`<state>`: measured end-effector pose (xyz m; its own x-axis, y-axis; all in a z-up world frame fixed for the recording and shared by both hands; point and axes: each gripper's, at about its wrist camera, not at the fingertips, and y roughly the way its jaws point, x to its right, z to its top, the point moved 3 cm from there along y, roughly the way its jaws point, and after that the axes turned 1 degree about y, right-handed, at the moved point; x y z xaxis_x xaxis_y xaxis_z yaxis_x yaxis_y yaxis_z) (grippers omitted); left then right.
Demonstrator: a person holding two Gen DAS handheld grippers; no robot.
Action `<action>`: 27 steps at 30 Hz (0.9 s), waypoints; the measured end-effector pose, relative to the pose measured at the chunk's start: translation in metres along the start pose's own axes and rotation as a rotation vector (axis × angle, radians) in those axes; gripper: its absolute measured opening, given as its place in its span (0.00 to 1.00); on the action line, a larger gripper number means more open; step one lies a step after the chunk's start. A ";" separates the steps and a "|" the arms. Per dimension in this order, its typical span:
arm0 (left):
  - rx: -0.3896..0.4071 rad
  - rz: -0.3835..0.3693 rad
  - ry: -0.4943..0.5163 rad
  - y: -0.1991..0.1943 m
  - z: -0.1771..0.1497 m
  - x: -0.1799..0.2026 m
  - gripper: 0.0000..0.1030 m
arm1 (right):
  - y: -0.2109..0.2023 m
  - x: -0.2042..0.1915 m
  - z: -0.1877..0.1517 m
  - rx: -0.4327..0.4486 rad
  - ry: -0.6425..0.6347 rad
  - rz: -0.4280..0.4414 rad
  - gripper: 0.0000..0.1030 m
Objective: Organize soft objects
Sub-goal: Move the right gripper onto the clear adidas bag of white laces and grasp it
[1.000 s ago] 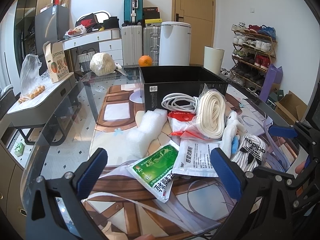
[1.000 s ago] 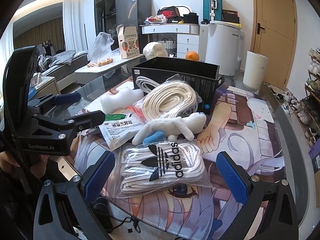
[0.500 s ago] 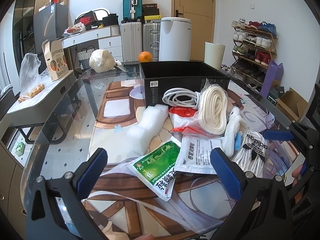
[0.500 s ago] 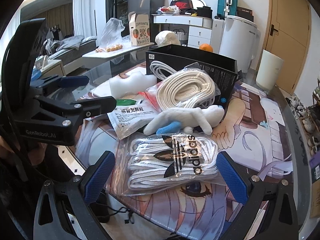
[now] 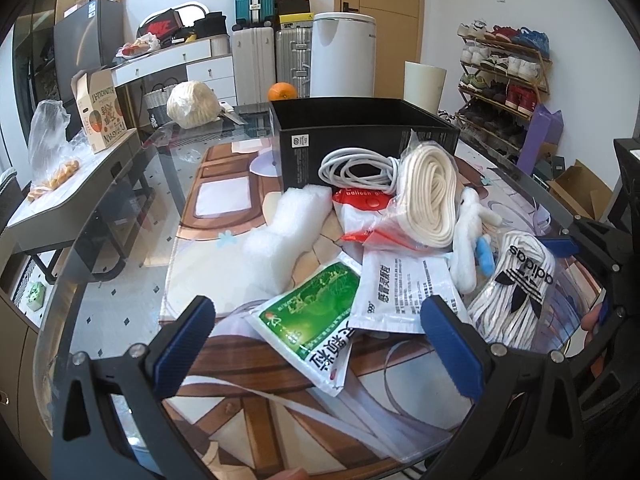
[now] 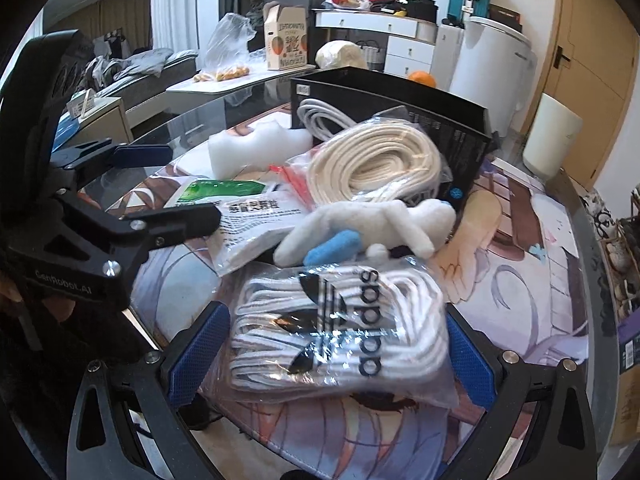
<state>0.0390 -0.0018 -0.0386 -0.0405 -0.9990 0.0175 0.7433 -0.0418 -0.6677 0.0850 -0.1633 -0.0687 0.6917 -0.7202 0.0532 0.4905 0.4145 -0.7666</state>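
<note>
Sitting wide open, the right gripper (image 6: 328,354) has its blue pads on both sides of the bag of white laces (image 6: 340,332), and I cannot tell if they touch the bag. The bag says "adidas" in black letters. The bag's near edge is cut off behind the gripper.

The left gripper (image 5: 320,344) is wide open too, holding nothing, just above the green packet (image 5: 316,312). In the right view most of that packet is hidden behind the left gripper, whose side reads "GenRobot.AI".

Next comes the white packet (image 5: 396,288) with "999" on it, seen only in the left view. Behind the laces lies the white plush toy (image 6: 376,228) with a blue part. Farther back are the cream rope bundle (image 6: 380,160), a red packet (image 5: 360,204) reading "Balloon", the white foam piece (image 5: 288,224) and a white cable (image 5: 356,168) leaning on the black box (image 5: 360,128). An orange (image 5: 282,91) sits behind it.
</note>
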 end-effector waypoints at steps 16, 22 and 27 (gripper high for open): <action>-0.003 -0.003 -0.006 0.002 0.000 -0.003 1.00 | 0.005 -0.003 -0.002 -0.016 0.019 0.038 0.94; 0.001 -0.002 -0.004 0.001 0.000 0.000 1.00 | -0.008 0.002 -0.008 0.012 0.033 0.037 0.84; 0.008 -0.015 0.003 0.000 0.001 0.004 1.00 | -0.017 0.007 -0.012 0.026 0.050 0.032 0.80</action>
<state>0.0393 -0.0060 -0.0382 -0.0541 -0.9982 0.0253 0.7477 -0.0573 -0.6615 0.0753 -0.1822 -0.0635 0.6804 -0.7329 -0.0034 0.4828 0.4518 -0.7502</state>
